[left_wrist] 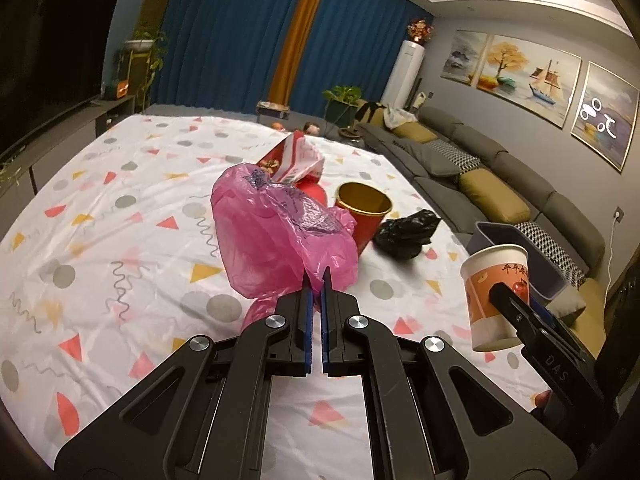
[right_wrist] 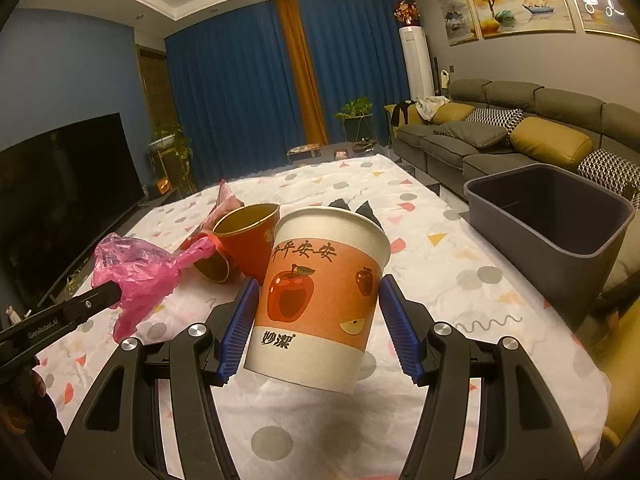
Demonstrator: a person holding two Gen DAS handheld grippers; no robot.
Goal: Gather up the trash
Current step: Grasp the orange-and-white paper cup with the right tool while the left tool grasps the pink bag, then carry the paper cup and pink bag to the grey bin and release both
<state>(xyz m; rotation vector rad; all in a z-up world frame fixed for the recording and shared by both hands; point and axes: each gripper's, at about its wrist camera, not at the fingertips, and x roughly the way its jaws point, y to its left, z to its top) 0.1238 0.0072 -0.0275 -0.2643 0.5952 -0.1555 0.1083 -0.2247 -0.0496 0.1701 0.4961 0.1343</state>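
Observation:
My left gripper (left_wrist: 316, 274) is shut on a crumpled pink plastic bag (left_wrist: 276, 232) and holds it above the patterned tablecloth; the bag also shows in the right wrist view (right_wrist: 132, 272). My right gripper (right_wrist: 316, 280) is shut on a white paper cup with an orange apple band (right_wrist: 320, 300), lifted and slightly tilted; the cup also shows in the left wrist view (left_wrist: 496, 296). A grey bin (right_wrist: 548, 232) stands at the table's right edge, right of the cup.
On the table lie a red cup with gold lining (left_wrist: 362, 216), a black plastic bag (left_wrist: 406, 232) and a red-and-white wrapper (left_wrist: 296, 156). A second red cup lies tipped (right_wrist: 212, 266). A grey sofa (right_wrist: 500, 140) runs along the right; a TV (right_wrist: 60, 200) is left.

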